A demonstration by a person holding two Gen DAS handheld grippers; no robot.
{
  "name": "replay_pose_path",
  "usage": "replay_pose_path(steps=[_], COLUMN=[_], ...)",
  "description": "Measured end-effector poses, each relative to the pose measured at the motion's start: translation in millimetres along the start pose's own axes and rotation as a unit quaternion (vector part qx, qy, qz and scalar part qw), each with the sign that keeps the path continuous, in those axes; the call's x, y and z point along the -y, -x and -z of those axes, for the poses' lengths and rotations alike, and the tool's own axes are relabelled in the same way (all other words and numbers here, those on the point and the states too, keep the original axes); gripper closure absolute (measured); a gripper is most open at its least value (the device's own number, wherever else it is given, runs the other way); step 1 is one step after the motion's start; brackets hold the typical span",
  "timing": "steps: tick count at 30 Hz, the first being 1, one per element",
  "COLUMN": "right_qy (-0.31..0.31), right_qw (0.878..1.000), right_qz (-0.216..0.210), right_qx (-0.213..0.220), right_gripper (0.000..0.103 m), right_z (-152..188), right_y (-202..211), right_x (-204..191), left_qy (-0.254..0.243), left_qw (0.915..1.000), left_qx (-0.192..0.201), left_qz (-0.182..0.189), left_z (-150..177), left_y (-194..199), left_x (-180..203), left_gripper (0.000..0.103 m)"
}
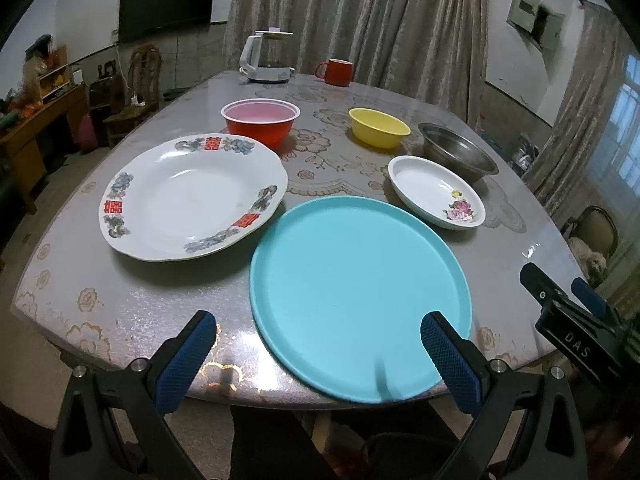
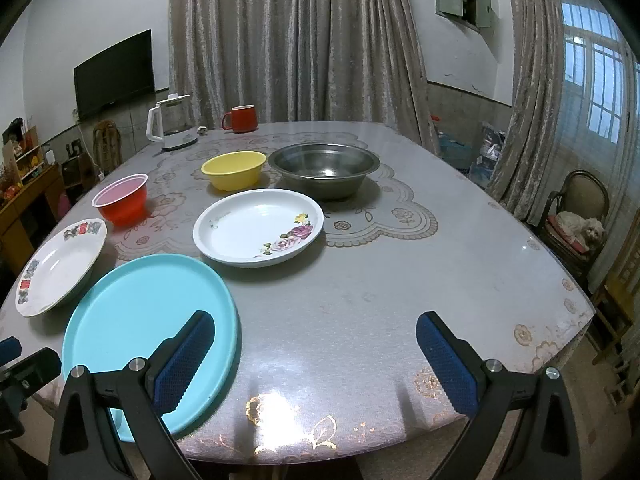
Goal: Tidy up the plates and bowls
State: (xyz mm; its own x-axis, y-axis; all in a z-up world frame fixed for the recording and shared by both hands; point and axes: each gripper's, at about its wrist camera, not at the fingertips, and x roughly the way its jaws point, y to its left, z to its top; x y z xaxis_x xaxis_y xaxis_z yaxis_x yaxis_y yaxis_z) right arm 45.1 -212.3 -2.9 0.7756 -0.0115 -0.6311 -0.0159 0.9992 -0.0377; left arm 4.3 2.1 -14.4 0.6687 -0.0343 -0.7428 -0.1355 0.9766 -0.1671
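Six dishes lie apart on the tabletop (image 2: 360, 288): the turquoise plate (image 1: 356, 292) overhanging the near edge, the large patterned plate (image 1: 192, 196), the small rose plate (image 2: 258, 226), and behind them the red bowl (image 1: 260, 120), yellow bowl (image 2: 234, 169) and steel bowl (image 2: 324, 168). Our left gripper (image 1: 318, 358) and right gripper (image 2: 314, 358) both hover spread wide, empty. A nudge could tip the turquoise plate off (nothing supports its overhang), and the smooth rims, we judge, may slip.
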Motion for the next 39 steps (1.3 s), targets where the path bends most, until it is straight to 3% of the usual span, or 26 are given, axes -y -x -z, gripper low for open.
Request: replay_pose_path(steps=[31, 39], right_qy=[0.005, 0.005], right_qw=[1.000, 1.000], right_qz=[-0.005, -0.006], right_qx=[-0.012, -0.017], right_gripper=[0.000, 0.000], right_z=[0.6, -0.8], right_y=[-8.8, -10.4], right_x=[-1.8, -1.5], left_qy=[0.003, -0.009], left_qw=[0.9998, 0.9998], left_qx=[-0.012, -0.019], left_qz=[-0.012, 0.001], left_z=[0.0, -2.1], left_y=[-5.9, -7.4], left_x=[-2.1, 3.7], left_gripper=[0.000, 0.000])
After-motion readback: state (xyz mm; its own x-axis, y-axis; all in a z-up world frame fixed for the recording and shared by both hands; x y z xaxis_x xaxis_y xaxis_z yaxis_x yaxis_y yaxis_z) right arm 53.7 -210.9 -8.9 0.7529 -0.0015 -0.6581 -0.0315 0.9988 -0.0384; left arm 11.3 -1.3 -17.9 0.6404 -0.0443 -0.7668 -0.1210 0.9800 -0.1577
